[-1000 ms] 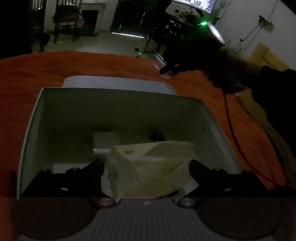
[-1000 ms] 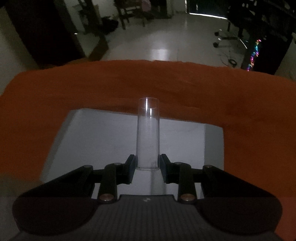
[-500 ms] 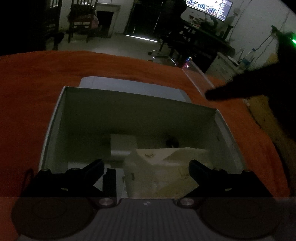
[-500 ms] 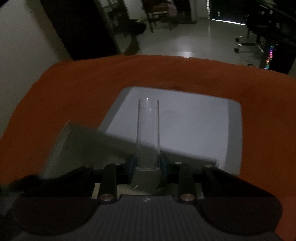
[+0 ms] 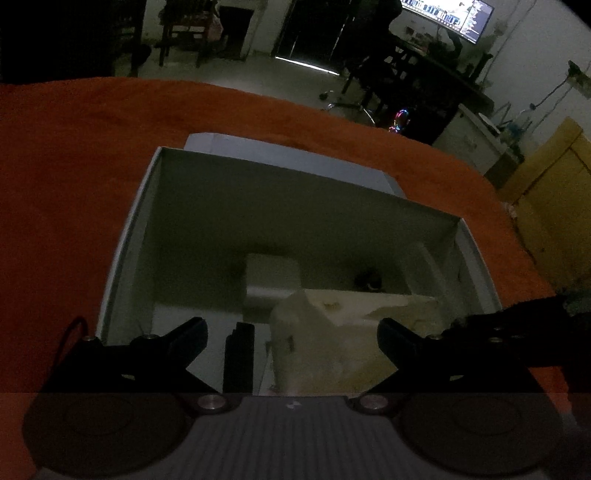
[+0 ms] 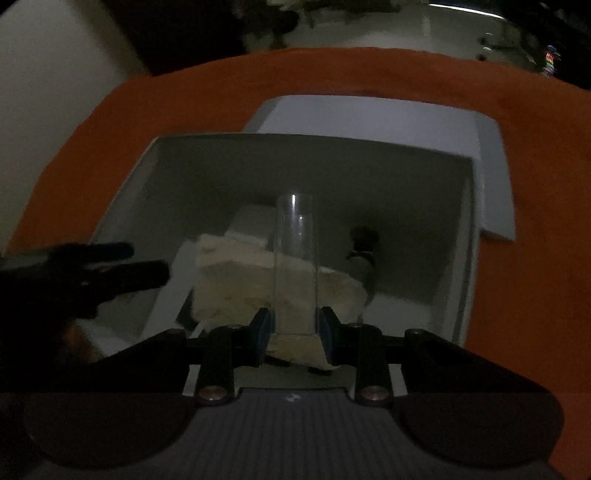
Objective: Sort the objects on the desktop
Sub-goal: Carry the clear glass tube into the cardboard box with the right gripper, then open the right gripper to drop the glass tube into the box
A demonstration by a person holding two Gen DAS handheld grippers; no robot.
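Clear tube [image 6: 294,258] is clamped upright in the right gripper [image 6: 294,332], over the box [image 6: 476,236]; release remains. Left gripper [image 5: 291,343] hovers at nine o'clock, jaws apart, empty. Cream block [image 6: 240,284] and other items are already inside.

Dim home room doubling as a computer workspace. Wooden chairs [image 5: 184,33] are standing on a pale tiled floor [image 5: 258,74]. A lit monitor [image 5: 448,13] is glowing above a dark desk [image 5: 436,81]; a rolling office chair [image 5: 365,77] is sitting before it. An orange cloth [image 5: 74,166] is covering the counter.
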